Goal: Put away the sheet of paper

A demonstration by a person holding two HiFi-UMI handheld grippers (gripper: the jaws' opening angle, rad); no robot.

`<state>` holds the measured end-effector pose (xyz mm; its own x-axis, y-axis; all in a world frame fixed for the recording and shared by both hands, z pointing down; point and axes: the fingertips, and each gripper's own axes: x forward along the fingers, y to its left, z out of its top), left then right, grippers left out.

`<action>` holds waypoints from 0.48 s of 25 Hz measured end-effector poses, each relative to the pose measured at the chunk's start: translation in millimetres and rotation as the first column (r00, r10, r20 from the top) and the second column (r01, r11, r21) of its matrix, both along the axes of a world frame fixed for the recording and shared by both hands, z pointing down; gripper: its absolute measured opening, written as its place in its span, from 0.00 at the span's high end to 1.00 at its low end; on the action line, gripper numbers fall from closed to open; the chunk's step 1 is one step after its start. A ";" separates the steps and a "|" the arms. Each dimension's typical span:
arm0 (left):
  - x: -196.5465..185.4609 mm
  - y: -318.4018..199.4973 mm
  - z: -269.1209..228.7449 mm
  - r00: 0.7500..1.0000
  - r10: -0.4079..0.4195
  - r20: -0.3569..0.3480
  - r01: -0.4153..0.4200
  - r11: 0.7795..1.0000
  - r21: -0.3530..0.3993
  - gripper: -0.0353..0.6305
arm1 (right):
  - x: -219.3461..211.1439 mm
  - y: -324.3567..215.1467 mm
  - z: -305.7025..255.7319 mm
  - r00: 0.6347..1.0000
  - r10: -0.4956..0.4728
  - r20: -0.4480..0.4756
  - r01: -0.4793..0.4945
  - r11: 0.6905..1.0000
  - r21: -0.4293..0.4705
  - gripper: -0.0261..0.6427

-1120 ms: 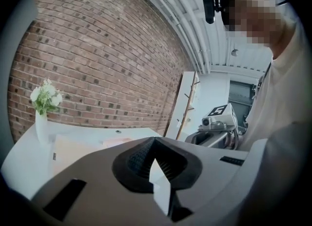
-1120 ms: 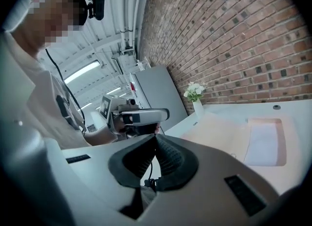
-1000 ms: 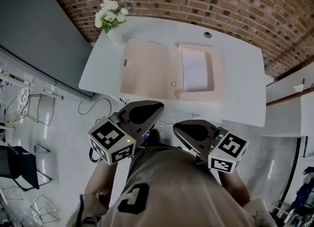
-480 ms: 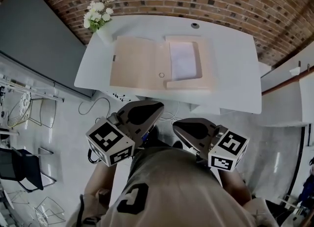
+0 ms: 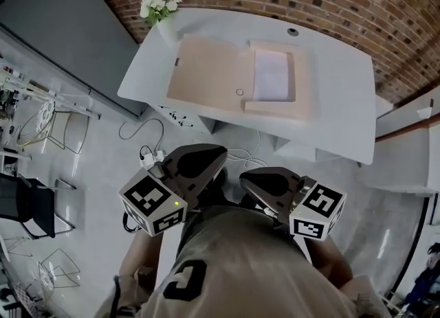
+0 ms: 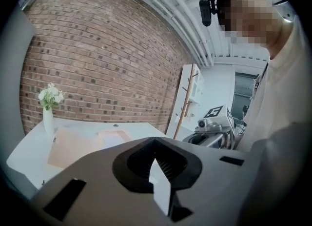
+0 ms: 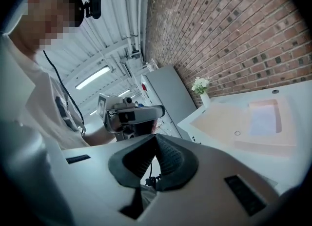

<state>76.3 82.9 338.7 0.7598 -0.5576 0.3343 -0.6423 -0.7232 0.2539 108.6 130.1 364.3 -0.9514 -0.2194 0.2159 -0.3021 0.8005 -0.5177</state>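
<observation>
Left gripper (image 5: 214, 153) and right gripper (image 5: 249, 176): jaws closed, empty, held close to the body, well apart from the table (image 5: 340, 104).
Sheet of paper (image 5: 272, 75) lies in the right half of the open folder (image 5: 206, 80), whose cover is flat, so the sheet shows.

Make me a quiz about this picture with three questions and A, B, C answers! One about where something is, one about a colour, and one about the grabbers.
1. Where is the sheet of paper?
A. on the floor
B. in the open folder
C. on a chair

2. What colour are the flowers?
A. red
B. white
C. blue

3. How are the left gripper and the right gripper?
A. both shut and empty
B. both wide open
C. both holding the paper

Answers:
1 B: the white sheet lies in the right half of the folder on the table.
2 B: the blooms in the vase are white.
3 A: each gripper view shows its jaws together with nothing between them.
</observation>
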 end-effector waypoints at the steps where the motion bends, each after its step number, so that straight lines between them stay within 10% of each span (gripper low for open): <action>1: -4.2 1.6 -0.4 1.000 -0.007 0.001 0.007 1.000 0.001 0.93 | -3.6 1.4 -0.7 1.000 -0.006 0.000 0.006 1.000 0.001 0.93; 12: -49.3 -7.0 12.6 1.000 0.022 0.009 -0.022 0.999 0.029 0.93 | -54.4 -7.5 0.2 0.998 0.000 -0.069 0.003 0.999 0.036 0.93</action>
<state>27.0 76.0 351.3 0.7692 -0.5503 0.3249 -0.6283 -0.7440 0.2273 54.2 122.6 364.5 -0.9350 -0.2268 0.2727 -0.3348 0.8184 -0.4670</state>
